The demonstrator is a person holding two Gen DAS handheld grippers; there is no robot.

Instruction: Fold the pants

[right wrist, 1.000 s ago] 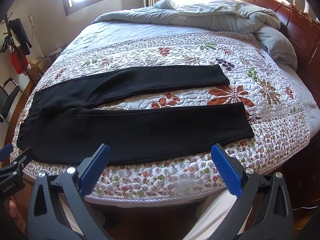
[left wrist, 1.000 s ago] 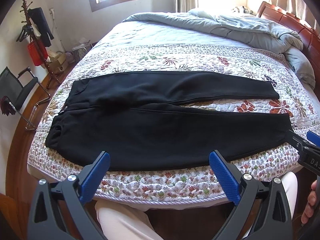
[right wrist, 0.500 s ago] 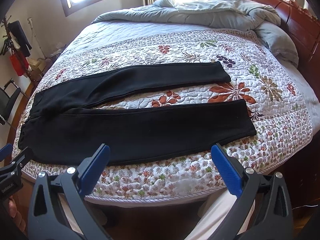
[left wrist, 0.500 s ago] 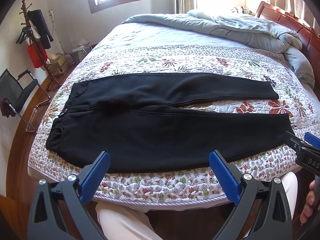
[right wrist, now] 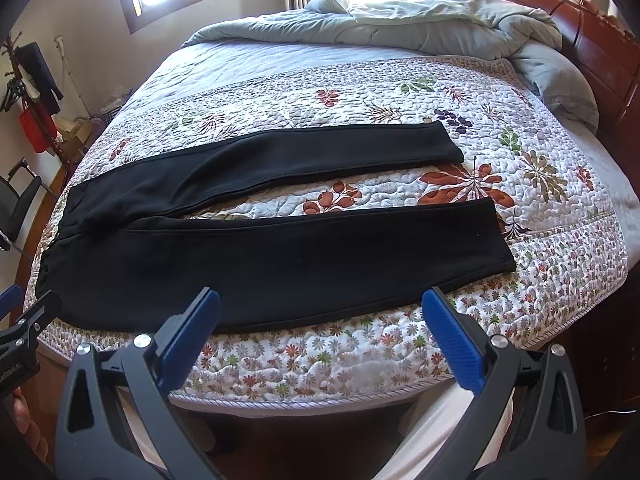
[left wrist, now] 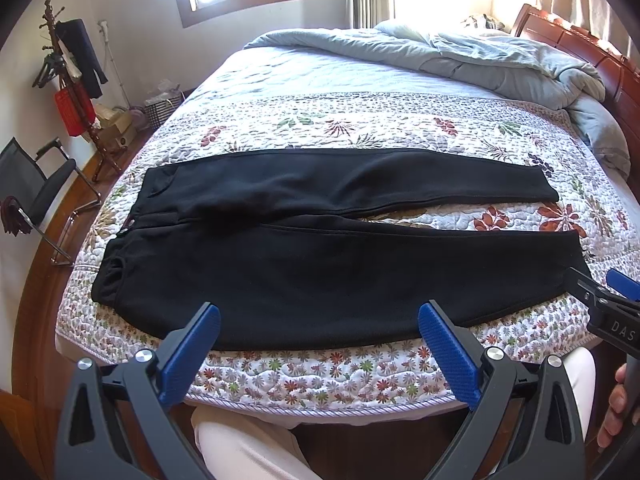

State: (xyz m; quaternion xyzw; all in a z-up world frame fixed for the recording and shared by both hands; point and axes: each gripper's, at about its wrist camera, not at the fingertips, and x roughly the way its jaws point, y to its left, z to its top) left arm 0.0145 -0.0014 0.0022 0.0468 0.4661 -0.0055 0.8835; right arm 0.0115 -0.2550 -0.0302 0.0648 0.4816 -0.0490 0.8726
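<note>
Black pants [left wrist: 320, 264] lie flat across the floral quilt [left wrist: 360, 128], waistband at the left, both legs spread out to the right with a gap between them. They show the same way in the right wrist view [right wrist: 280, 256]. My left gripper [left wrist: 318, 336] is open and empty, just off the near bed edge, facing the near leg's lower hem. My right gripper [right wrist: 320, 328] is open and empty, at the near edge further right, and it also shows at the right edge of the left wrist view [left wrist: 604, 300].
A crumpled grey duvet [left wrist: 480, 60] lies at the far side by the wooden headboard [left wrist: 580, 44]. A coat stand [left wrist: 68, 80] and a black chair [left wrist: 36, 192] stand on the floor to the left. My legs in light trousers [left wrist: 248, 448] are below the bed edge.
Both grippers have drifted slightly closer and lower toward the bed edge. The pants have not moved.
</note>
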